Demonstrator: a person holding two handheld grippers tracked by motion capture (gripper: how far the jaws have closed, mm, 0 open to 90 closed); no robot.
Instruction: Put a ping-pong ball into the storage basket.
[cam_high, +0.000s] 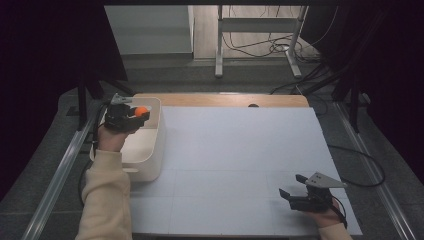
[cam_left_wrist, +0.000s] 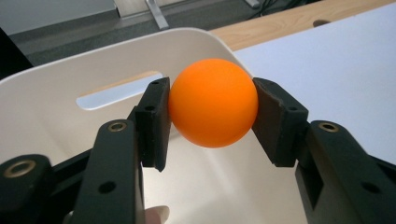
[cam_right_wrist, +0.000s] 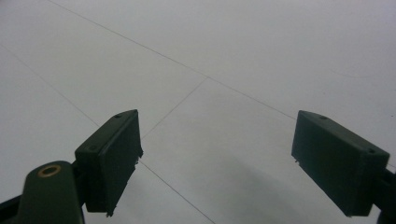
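Table top (cam_high: 240, 150): white sheet over wood, wooden strip bare at 12 o'clock.
Floor (cam_high: 350, 130): grey, cables trailing at 1 and 3 o'clock.
Frame legs (cam_high: 260, 45): pale metal, 12 o'clock, beyond table.
Rails (cam_high: 60, 170): metal, flanking at 9 and 3 o'clock.
Surroundings: dark at both sides.

It looks like a lab: a white work table (cam_high: 240, 165) between metal rails (cam_high: 57, 170), dark curtains (cam_high: 45, 60) around, loose cables (cam_high: 270, 47) on the floor.
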